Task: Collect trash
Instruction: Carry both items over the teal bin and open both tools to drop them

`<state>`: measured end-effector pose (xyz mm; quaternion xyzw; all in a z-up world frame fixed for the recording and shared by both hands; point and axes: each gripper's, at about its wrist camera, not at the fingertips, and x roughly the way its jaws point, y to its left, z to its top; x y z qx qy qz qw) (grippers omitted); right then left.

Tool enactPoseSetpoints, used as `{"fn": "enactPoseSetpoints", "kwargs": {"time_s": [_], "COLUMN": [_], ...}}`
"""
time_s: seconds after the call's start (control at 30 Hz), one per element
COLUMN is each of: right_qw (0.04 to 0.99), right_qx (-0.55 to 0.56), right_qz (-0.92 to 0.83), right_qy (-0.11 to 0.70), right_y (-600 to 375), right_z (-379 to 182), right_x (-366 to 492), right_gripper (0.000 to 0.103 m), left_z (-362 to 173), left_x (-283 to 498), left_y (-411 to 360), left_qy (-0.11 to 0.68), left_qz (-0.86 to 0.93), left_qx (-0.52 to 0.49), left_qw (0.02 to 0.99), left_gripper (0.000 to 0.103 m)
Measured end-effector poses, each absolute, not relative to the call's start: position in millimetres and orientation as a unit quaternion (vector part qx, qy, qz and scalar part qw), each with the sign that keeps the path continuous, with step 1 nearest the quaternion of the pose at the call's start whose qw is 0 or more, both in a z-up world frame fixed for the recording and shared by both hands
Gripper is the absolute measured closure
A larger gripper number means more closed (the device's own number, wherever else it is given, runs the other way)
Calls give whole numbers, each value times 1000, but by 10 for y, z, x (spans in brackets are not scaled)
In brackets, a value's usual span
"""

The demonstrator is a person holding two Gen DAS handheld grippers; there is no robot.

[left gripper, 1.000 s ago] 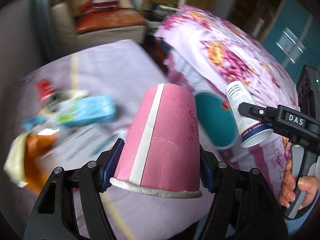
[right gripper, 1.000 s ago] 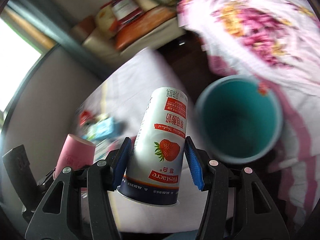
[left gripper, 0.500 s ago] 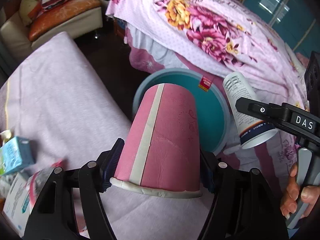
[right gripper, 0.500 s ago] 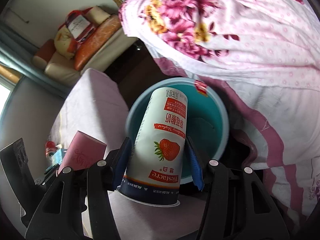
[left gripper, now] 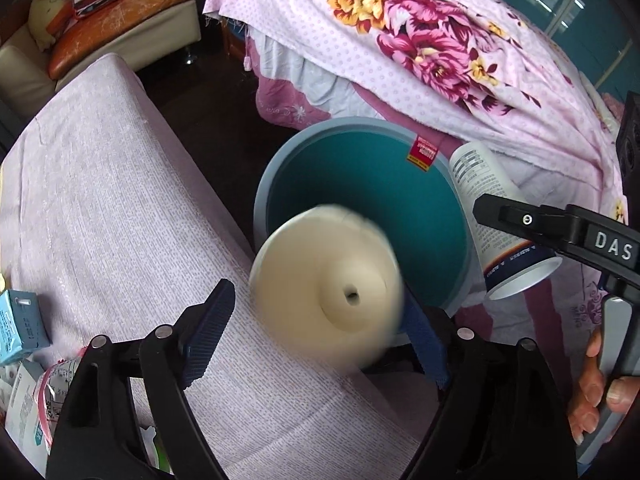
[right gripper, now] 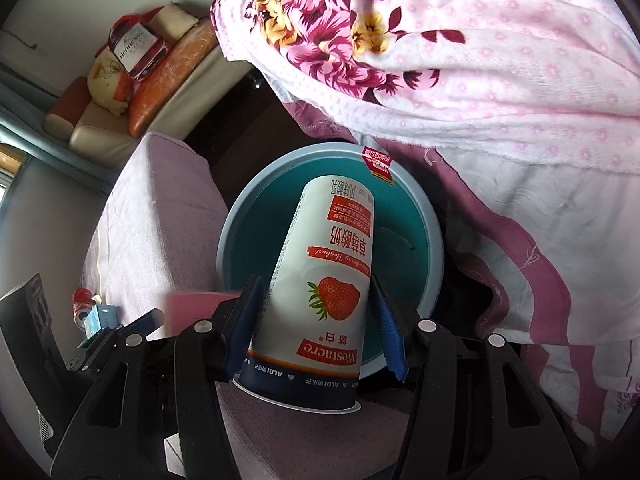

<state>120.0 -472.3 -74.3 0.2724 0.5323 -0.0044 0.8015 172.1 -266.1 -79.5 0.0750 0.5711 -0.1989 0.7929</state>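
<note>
The pink cup (left gripper: 326,270), gripped half a second ago, has been released by the left gripper (left gripper: 320,334), now spread wide, and falls blurred toward the bin (left gripper: 280,160) at twelve o'clock. The yogurt cup (right gripper: 324,280) is clamped by the right gripper (right gripper: 318,322); its drop seems next.

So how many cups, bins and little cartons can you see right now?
Cups: 2, a pink cup dropping blurred from the open left gripper, and a yogurt cup in the right gripper
Bins: 1, the teal bin
Cartons: 1, a blue carton
Total: 4
</note>
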Motion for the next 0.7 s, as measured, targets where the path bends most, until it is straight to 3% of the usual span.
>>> {"fn": "enactPoseSetpoints", "kwargs": {"time_s": [0.43,0.5,0.53,0.6,0.7], "right_qw": [796,797,796,800,805], "right_qx": [253,249,249,242,232], "right_qz": [-9,-9,-8,-12,-12], "right_qy": [550,551,552,548,546], "right_y": [-4568,-4533,-4513,-4482,-4419], "right_z": [-791,-775,-766,-730,-670], "right_x": [1273,1276,1276,1270,1263], "right_gripper": [51,44,34,32,29], "left_z": [-671,-645,-637,-618,-590], "left_x": [1667,1656,1655,1640,1618], "left_y": [-2395,-2334,-2305,-2254,-2174], "left_qy": [565,564,564,562,560], "left_qz": [-189,-187,-186,-182,-179], "left_qx": [42,37,35,30,25], "left_qw": [802,803,804,806,809], "left_gripper": [20,19,18,11,11]}}
